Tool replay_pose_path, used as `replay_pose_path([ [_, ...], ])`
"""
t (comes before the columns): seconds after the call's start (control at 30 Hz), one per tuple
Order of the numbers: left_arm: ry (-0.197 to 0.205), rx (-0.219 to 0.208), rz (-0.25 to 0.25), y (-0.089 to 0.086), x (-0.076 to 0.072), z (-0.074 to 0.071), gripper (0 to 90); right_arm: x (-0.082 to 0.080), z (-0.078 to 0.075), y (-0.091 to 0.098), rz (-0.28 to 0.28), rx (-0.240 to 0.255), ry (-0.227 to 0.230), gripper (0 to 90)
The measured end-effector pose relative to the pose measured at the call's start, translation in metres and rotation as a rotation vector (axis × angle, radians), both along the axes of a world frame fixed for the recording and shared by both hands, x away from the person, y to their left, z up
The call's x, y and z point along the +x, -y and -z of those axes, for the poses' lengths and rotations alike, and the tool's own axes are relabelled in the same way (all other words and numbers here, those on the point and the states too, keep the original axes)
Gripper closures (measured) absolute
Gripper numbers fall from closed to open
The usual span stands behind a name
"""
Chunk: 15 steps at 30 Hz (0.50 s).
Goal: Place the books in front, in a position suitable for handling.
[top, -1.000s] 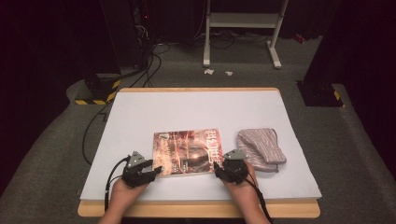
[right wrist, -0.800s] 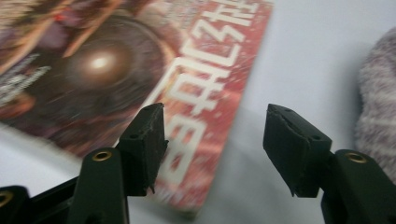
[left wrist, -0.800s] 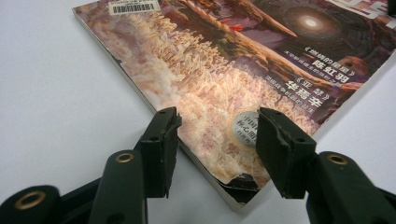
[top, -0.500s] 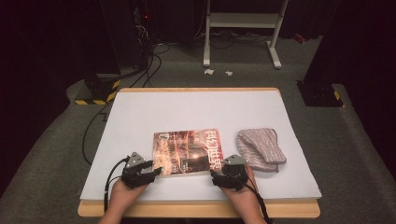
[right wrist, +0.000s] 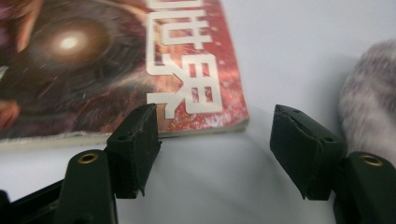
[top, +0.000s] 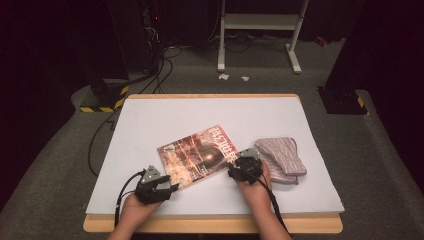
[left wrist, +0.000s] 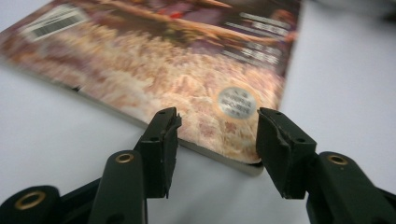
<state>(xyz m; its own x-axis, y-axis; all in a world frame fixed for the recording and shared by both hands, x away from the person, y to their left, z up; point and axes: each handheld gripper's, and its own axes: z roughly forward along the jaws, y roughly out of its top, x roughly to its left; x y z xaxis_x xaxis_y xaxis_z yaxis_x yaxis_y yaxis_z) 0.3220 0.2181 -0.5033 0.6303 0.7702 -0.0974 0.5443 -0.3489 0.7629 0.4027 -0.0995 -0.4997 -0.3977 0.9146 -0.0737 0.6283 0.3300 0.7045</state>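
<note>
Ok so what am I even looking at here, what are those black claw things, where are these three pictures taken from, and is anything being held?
A person sits at a table holding a hand-operated two-jaw tool in each hand. The high view looks down from above: the left gripper and the right gripper sit at a magazine's near corners. A folded striped cloth lies to its right. The other two pictures come from cameras riding on each tool, looking along its black jaws. The left jaws straddle a magazine corner without clamping it; the right jaws have just been closing, and only one touches the magazine. Nothing is held.
</note>
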Motion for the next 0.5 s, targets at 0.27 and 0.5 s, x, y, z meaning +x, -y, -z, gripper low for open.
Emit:
replay_pose_path([
  [0.27, 0.077, 0.0, -0.021, -0.004, 0.001, -0.007, 46.2, 0.007, -0.004, 0.001, 0.002, 0.026, 0.032, 36.4],
  [0.5, 0.132, 0.049, -0.205, -0.024, 0.054, -0.013, 39.8, -0.049, -0.012, 0.008, -0.129, 0.112, 0.063, 36.4],
])
